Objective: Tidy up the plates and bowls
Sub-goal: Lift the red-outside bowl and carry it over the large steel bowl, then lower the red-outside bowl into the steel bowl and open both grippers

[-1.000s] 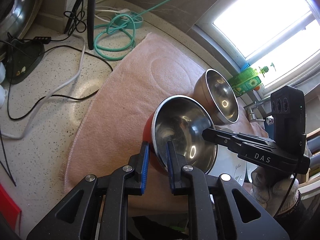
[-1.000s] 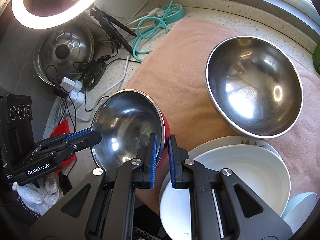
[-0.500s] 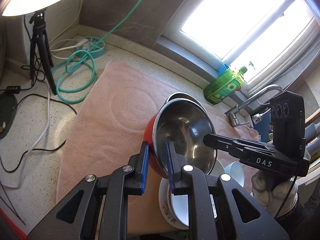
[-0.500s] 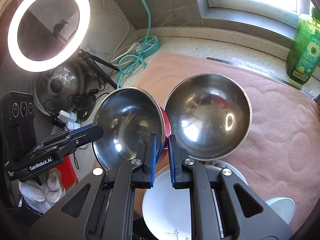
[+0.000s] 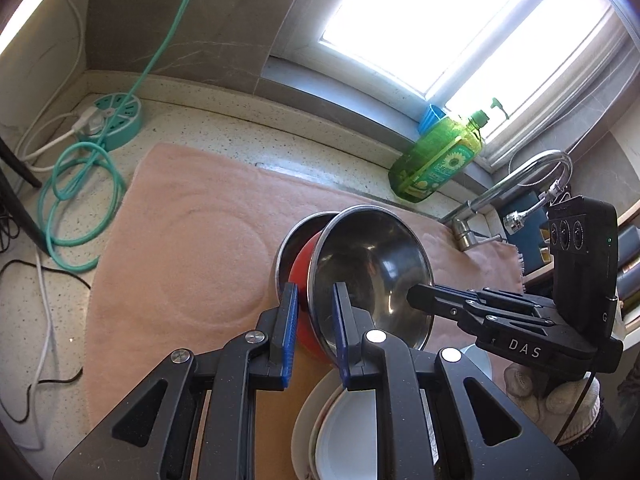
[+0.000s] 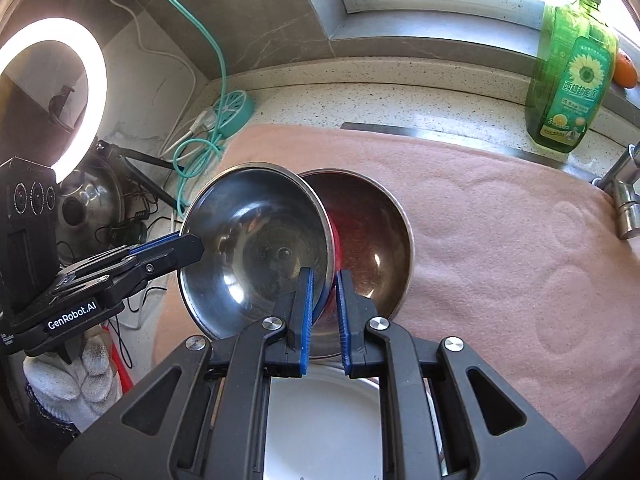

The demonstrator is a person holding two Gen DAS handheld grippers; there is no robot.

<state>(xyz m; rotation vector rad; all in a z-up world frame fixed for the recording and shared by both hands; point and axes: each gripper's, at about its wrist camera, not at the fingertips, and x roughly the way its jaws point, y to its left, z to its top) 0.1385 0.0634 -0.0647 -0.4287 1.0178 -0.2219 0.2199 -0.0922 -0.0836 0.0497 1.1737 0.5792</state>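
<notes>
Left wrist view: the left gripper (image 5: 314, 330) is pinched onto the near rim of the red-sided steel bowl (image 5: 372, 272), one blue pad outside on the red wall, the other inside on the steel. The bowl is tilted, its mouth facing the camera, held over the second steel bowl (image 5: 296, 240) that sits on the pink towel (image 5: 188, 240). The right gripper (image 5: 416, 294) comes in from the right, gloved hand (image 5: 552, 396) under it, and clamps the opposite rim. Below the bowl there's a stack of white plates (image 5: 340, 432). A green soap bottle (image 5: 436, 160) leans by the window, faucet (image 5: 520, 184) next to it.

Right wrist view: the right gripper (image 6: 322, 316) has its pads squeezed on the red bowl's (image 6: 256, 252) rim. The left gripper (image 6: 188, 246) bites the far rim at the left. The red bowl overlaps the second bowl (image 6: 372, 248); can't tell if they touch. A white plate (image 6: 320, 428) sits underneath, and a ring light (image 6: 92, 92) glows at the left.
</notes>
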